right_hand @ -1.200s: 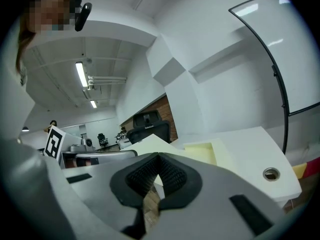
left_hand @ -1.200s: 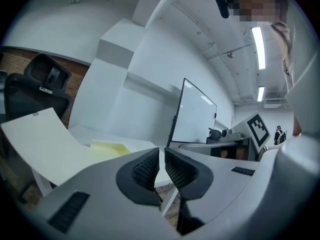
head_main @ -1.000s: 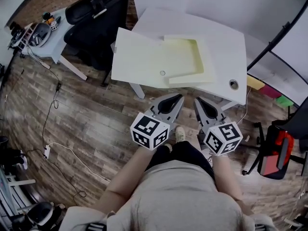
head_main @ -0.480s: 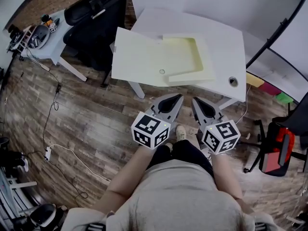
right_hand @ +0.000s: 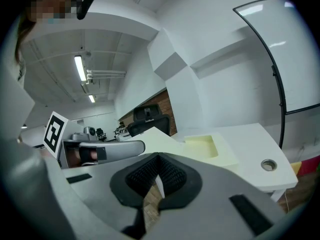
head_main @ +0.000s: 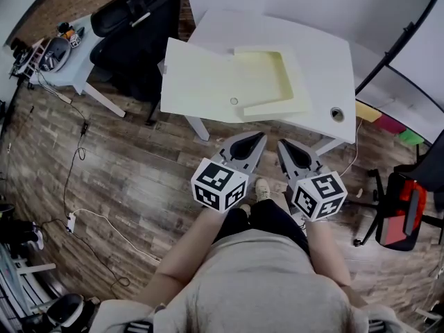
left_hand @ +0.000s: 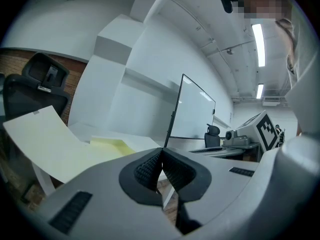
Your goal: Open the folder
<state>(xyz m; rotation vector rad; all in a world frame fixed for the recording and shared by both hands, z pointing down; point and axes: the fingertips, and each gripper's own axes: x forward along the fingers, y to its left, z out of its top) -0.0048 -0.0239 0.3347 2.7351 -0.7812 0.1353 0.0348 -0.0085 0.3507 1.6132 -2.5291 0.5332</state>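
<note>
Head view shows the folder (head_main: 208, 82) lying open on the white table (head_main: 326, 61) in the upper middle of the frame. Its cream cover is spread to the left and juts past the table's left edge, and a shallow yellow tray part sits to the right. No lettering on it can be read. The only printed marks are the black-and-white square patterns on the marker cubes (head_main: 219, 184). The left tool (head_main: 258, 138) and the right tool (head_main: 282, 146) hang side by side below the table's near edge, clear of the folder, over the wooden floor (head_main: 125, 172). Each tool's own view shows its ribbed pads pressed together with nothing between them, so both are clenched and empty. In the left gripper view the tool's grey body covers the folder's near edge, and a whiteboard (left_hand: 192, 111) stands behind. A round cable hole (head_main: 337, 114) sits near the table's right corner. At upper left, a black office chair (head_main: 139, 26) stands beside a smaller table (head_main: 76, 54) whose clutter is too small to identify.
</note>
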